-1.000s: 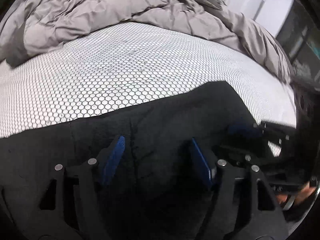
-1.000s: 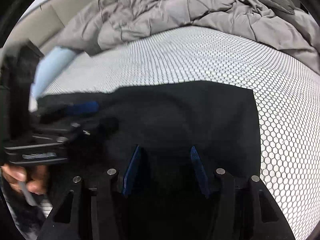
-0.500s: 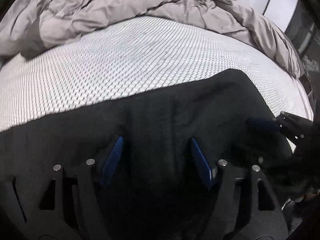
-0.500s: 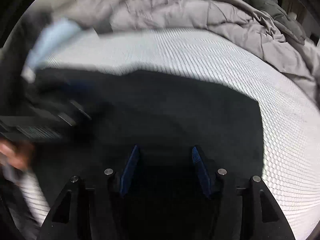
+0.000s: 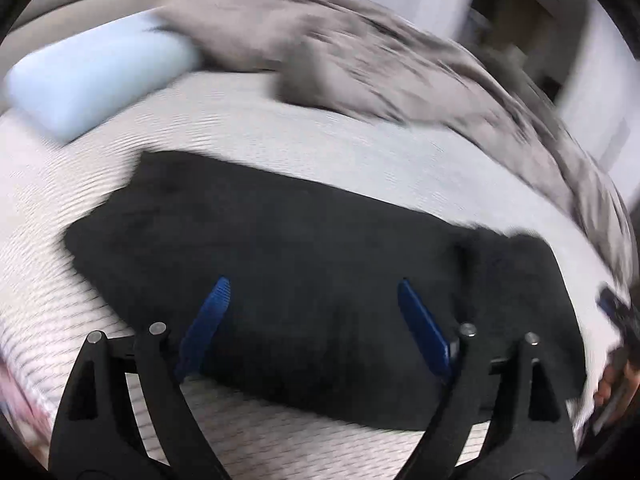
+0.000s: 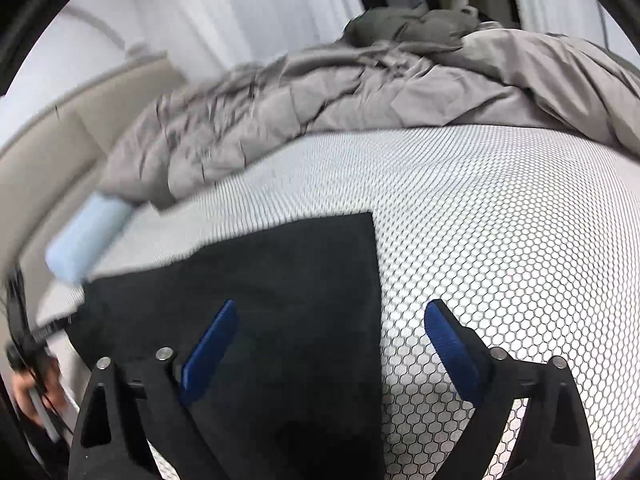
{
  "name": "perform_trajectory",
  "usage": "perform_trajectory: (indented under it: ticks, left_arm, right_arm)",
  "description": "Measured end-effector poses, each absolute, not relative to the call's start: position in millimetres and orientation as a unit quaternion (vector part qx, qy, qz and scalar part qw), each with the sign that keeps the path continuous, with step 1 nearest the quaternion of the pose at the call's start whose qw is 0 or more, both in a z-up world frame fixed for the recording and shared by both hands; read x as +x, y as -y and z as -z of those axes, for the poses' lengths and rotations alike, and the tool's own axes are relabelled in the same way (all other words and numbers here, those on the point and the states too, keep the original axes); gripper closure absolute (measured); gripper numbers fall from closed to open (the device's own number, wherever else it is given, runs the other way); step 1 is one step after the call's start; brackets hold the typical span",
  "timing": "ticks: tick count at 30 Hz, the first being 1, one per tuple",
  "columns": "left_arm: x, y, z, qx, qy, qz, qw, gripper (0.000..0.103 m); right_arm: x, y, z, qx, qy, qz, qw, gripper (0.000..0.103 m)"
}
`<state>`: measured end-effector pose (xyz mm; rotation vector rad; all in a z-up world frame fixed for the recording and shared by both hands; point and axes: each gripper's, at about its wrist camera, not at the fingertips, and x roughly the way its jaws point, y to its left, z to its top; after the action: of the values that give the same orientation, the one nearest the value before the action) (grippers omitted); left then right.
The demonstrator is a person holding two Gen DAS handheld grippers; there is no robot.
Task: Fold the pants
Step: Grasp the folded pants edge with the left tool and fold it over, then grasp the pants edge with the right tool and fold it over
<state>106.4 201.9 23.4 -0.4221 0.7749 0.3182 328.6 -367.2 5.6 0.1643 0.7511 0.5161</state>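
a: start close in. the left gripper has its blue pads spread wide, nothing pinched between them; the black pants lie flat under the gap.

b: same for the right gripper. its jaws stand well apart and bare, one pad over the dark cloth, the other over the white honeycomb sheet. both sets of jaws have just been opening, and no fabric is caught in either.

a: so where do the pants sit?

b: spread as a neat dark rectangle on the sheet, near the front edge of the bed, well short of the pale blue pillow and the rumpled grey duvet behind.

a: how would they handle?

b: my guess is soft, limp and light, with a slightly fuzzy face that should not slip. they will sag if lifted at one point, so i would take the two corners of a short edge, pinching all layers together.

a: and against the earlier frames?

b: the pads were narrower then and low over the cloth, which filled the lower view. now both cameras sit higher and further back, the whole folded outline shows, and the left view has swung round to bring the pillow in.
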Motion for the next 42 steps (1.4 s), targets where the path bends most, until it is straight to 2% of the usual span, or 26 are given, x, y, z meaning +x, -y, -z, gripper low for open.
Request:
perform_trajectory:
  ticks: [7,11,12,14,16,18,21,27,30,32,33,34,35,36,37,38,40,42]
  left_arm:
    - [48.4,-284.4,5.4,-0.319,-0.378,-0.219,0.841,0.018]
    - [50.2,-308.0,28.7,-0.389,-0.378,-0.177,0.821,0.019]
    - [52.9,-310.2,31.6,-0.391,-0.374,-0.183,0.821,0.024]
    - [62.4,-314.2,34.0,-0.383,-0.361,-0.200,0.827,0.041]
    - [77.8,-313.2,32.5,-0.366,-0.362,-0.216,0.830,0.082]
    - [89.0,-309.3,25.9,-0.344,-0.352,-0.235,0.838,0.094]
    - [96.4,-284.0,-5.0,-0.303,-0.314,-0.241,0.867,0.100]
    - [113.0,-162.5,-95.6,-0.183,-0.222,-0.131,0.949,0.100]
    - [127.0,-77.0,-116.7,-0.149,-0.212,-0.018,0.966,0.100]
    - [139.8,-11.7,-112.3,-0.128,-0.233,0.085,0.960,0.099]
    - [146.4,19.6,-103.1,-0.118,-0.253,0.133,0.951,0.089]
    - [152.5,42.0,-94.2,-0.108,-0.274,0.170,0.940,0.063]
    - [165.9,79.6,-69.4,-0.089,-0.330,0.232,0.911,0.045]
    - [173.5,101.3,-49.3,-0.069,-0.370,0.257,0.890,0.033]
    - [175.9,115.2,-31.4,-0.050,-0.395,0.260,0.880,0.040]
    - [175.9,122.1,-18.4,-0.034,-0.413,0.257,0.873,0.043]
    - [168.8,120.3,-9.8,-0.024,-0.429,0.253,0.867,0.044]
    - [160.2,94.2,-21.8,-0.045,-0.405,0.253,0.877,0.042]
  right_arm:
    - [338.7,374.8,3.1,0.105,-0.378,-0.241,0.888,0.007]
    - [337.7,364.7,0.0,0.087,-0.372,-0.248,0.890,0.007]
    - [336.3,362.7,0.4,0.082,-0.370,-0.251,0.891,0.007]
    - [331.6,356.2,0.2,0.070,-0.368,-0.260,0.890,0.007]
    - [326.5,353.0,1.2,0.058,-0.366,-0.267,0.890,0.007]
    - [322.7,348.7,1.8,0.040,-0.362,-0.271,0.891,0.007]
    - [316.5,349.1,1.6,0.025,-0.354,-0.275,0.894,0.007]
    - [306.8,364.5,-5.8,0.015,-0.332,-0.271,0.904,0.007]
    - [310.3,377.3,-8.9,0.028,-0.328,-0.260,0.908,0.007]
    - [313.9,390.8,-12.7,0.046,-0.323,-0.246,0.913,0.007]
    - [316.3,399.2,-14.1,0.057,-0.321,-0.237,0.915,0.007]
    - [318.7,406.0,-15.1,0.066,-0.320,-0.229,0.917,0.007]
    - [321.2,413.5,-14.9,0.075,-0.321,-0.221,0.918,0.007]
    - [324.0,422.2,-13.8,0.084,-0.323,-0.214,0.918,0.007]
    - [325.8,428.2,-12.7,0.090,-0.325,-0.207,0.918,0.007]
    - [328.4,436.5,-10.2,0.097,-0.330,-0.199,0.918,0.007]
    - [331.9,447.6,-6.6,0.104,-0.341,-0.193,0.914,0.007]
    - [331.4,454.1,-4.0,0.106,-0.352,-0.207,0.907,0.007]
